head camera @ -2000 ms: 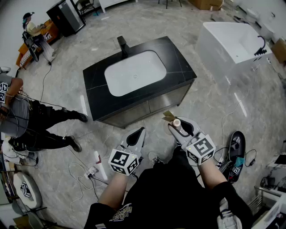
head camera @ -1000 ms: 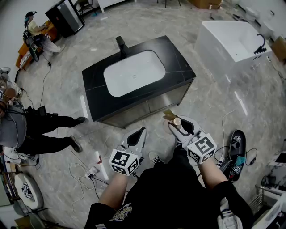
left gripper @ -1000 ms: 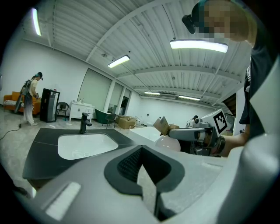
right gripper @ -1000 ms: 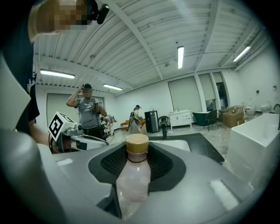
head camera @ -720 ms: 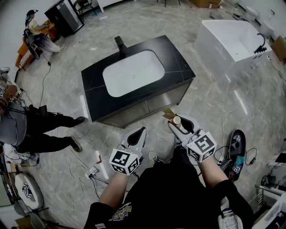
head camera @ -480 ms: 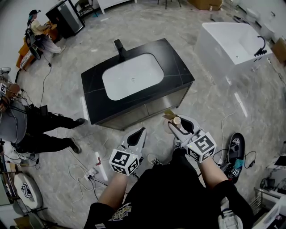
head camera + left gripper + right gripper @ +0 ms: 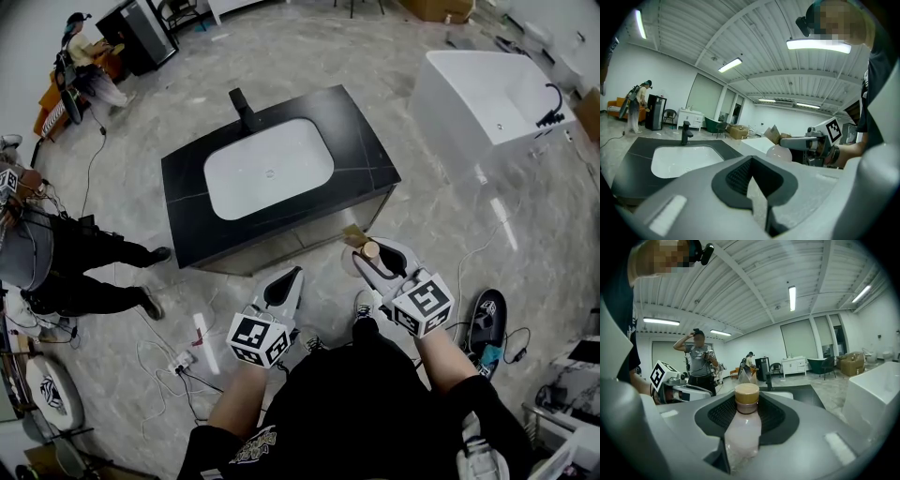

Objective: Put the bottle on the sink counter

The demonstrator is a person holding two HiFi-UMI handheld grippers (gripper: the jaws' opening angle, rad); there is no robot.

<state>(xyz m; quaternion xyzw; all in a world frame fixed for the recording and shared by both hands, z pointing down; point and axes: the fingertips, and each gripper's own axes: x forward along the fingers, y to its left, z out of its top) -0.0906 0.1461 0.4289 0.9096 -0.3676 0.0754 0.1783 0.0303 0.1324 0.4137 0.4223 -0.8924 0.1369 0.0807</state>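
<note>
Pale bottle (image 7: 743, 427) sits pinched upright in our right gripper (image 7: 373, 258), ready for the sink counter (image 7: 366, 159); our left gripper (image 7: 289, 275) is empty, jaws together.

The head camera looked steeply down from above the person (image 7: 356, 412), with the black bench (image 7: 370, 164) and its white basin (image 7: 267, 169) just ahead. The left hand-held gripper (image 7: 293, 274) and the right hand-held gripper (image 7: 372, 261) each carried a low camera close behind its jaws, facing forward and tilted up toward the ceiling (image 7: 754, 42). The left gripper view shared the basin; the right gripper view, past the bottle (image 7: 743, 427), perhaps only the bench's edge. Each saw the other gripper.
</note>
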